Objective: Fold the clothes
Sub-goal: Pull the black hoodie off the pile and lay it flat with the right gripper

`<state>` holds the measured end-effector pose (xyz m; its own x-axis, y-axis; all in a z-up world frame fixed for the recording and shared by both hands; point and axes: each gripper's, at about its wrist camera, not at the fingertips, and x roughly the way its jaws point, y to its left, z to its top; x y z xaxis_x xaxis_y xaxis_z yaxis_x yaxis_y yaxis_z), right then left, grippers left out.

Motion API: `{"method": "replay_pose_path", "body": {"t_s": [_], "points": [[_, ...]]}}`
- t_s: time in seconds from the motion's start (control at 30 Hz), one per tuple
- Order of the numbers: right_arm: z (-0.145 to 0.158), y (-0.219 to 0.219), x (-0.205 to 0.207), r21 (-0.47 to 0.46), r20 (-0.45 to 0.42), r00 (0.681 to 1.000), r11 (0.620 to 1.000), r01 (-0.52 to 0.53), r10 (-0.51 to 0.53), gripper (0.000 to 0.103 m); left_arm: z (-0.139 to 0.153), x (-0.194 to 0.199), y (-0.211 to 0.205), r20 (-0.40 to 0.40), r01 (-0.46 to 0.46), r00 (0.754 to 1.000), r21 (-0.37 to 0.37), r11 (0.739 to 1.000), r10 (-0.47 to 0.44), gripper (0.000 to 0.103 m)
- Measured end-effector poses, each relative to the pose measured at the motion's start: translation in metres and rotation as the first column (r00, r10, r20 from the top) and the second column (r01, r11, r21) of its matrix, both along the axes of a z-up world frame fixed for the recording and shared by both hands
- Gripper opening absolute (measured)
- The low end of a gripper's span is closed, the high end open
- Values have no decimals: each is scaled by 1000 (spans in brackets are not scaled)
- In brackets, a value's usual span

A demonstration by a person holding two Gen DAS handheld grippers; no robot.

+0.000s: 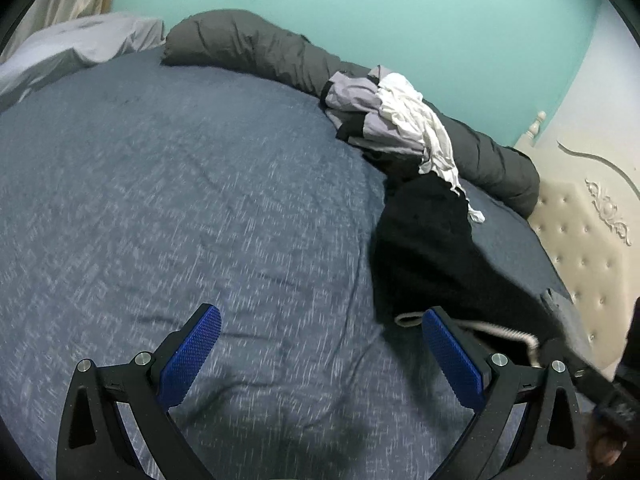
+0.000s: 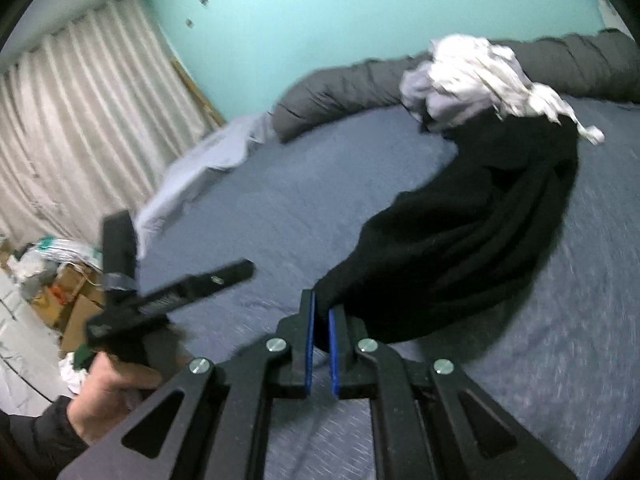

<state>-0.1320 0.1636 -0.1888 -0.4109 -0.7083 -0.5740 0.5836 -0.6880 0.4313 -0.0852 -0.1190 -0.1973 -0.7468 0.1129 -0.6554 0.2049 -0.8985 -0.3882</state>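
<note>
A black garment (image 1: 432,248) stretches across the blue bedsheet (image 1: 180,200) from a heap of clothes, a lilac piece (image 1: 360,108) and a white piece (image 1: 416,128), at the far right. My left gripper (image 1: 320,320) is open above bare sheet, its right pad (image 1: 452,360) beside the garment's pale drawstring (image 1: 408,317). In the right wrist view my right gripper (image 2: 321,312) is shut on an edge of the black garment (image 2: 472,232), which trails back to the white and lilac heap (image 2: 472,76). The left gripper's body (image 2: 172,292) and a hand (image 2: 108,384) show at left.
A rolled dark grey duvet (image 1: 260,48) runs along the teal wall. A pale sheet (image 1: 72,48) lies at the bed's far left corner. A tufted cream headboard (image 1: 584,248) stands at right. Curtains (image 2: 80,120) and boxes with bags (image 2: 68,280) sit beyond the bed's edge.
</note>
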Motion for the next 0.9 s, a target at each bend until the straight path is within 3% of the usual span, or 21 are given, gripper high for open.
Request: {"method": "replay_pose_path", "body": {"t_s": [0.2,0.4,0.5,0.6,0.9], "points": [[-36,18,-18,128,-18,994,986,110,-109,12,-23,-6,4,13,23,1000,-16,1000,-23,103],[-66,53,-28,118,28,955,950,290,-295,32,-42,-21,12,46,56,997,-34,998,-54,103],[-78,67,-35,88,77,929,931,355,-361,33,-48,-25,17,42,72,997,-46,996,-70,103],[-84,81,-32,26,108,915,922,387,-388,34,-51,-29,19,39,85,996,-49,995,-83,103],[-95,87,-22,-40,101,926,929,368,-363,35,-60,-39,38,59,133,990,-69,989,-129,103]]}}
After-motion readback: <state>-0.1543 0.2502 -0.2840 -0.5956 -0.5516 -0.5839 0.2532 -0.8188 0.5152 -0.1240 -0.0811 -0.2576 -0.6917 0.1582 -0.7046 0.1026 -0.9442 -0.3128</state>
